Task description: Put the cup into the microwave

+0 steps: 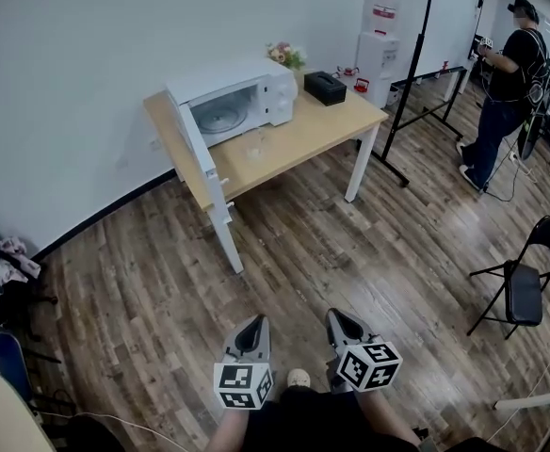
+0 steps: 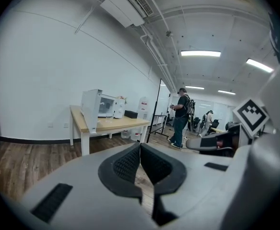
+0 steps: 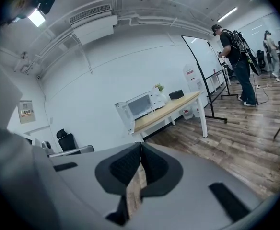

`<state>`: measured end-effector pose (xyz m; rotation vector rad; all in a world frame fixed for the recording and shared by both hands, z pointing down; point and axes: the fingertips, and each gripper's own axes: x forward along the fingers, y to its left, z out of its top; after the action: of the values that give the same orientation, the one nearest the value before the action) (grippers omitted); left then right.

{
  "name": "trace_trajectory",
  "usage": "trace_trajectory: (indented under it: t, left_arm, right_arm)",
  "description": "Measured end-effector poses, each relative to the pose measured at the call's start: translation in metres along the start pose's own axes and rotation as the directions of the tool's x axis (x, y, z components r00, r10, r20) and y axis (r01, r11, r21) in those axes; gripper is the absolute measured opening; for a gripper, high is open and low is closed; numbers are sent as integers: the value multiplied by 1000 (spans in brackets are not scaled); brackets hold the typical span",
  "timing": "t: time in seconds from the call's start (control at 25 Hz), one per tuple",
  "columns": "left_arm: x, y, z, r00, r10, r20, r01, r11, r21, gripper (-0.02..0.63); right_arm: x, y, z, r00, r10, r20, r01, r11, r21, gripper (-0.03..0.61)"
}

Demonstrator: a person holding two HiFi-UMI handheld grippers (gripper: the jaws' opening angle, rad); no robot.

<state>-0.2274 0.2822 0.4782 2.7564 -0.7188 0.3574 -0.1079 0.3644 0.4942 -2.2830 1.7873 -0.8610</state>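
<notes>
A white microwave (image 1: 242, 97) stands on a light wooden table (image 1: 313, 130) far ahead, its door (image 1: 195, 144) swung wide open. A clear glass cup (image 1: 255, 145) sits on the table just in front of the oven's opening. My left gripper (image 1: 253, 326) and right gripper (image 1: 336, 318) hover side by side low in the head view, over the wood floor and far short of the table. Both are shut with nothing between the jaws. The left gripper view shows the microwave (image 2: 101, 107) small beyond the left gripper (image 2: 140, 145). In the right gripper view the microwave (image 3: 140, 105) lies beyond the right gripper (image 3: 141, 145).
A black box (image 1: 324, 88) and flowers (image 1: 287, 55) share the tabletop. A water dispenser (image 1: 379, 40) and a whiteboard stand (image 1: 416, 73) are right of the table. A person (image 1: 506, 83) stands at far right, near a folding chair (image 1: 525, 281). Clutter (image 1: 7, 271) sits at left.
</notes>
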Motion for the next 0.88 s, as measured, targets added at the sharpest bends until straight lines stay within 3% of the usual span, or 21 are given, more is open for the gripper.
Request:
trace_trajectory:
  t: [0.36, 0.88]
  left_arm:
    - [8, 2, 2, 999, 50, 19, -50, 999, -19, 5]
    - [4, 7, -12, 998, 63, -17, -63, 997, -45, 6]
  right_arm:
    - [12, -8, 7, 999, 33, -2, -33, 999, 3, -8]
    - [14, -3, -17, 998, 35, -52, -33, 999, 38, -8]
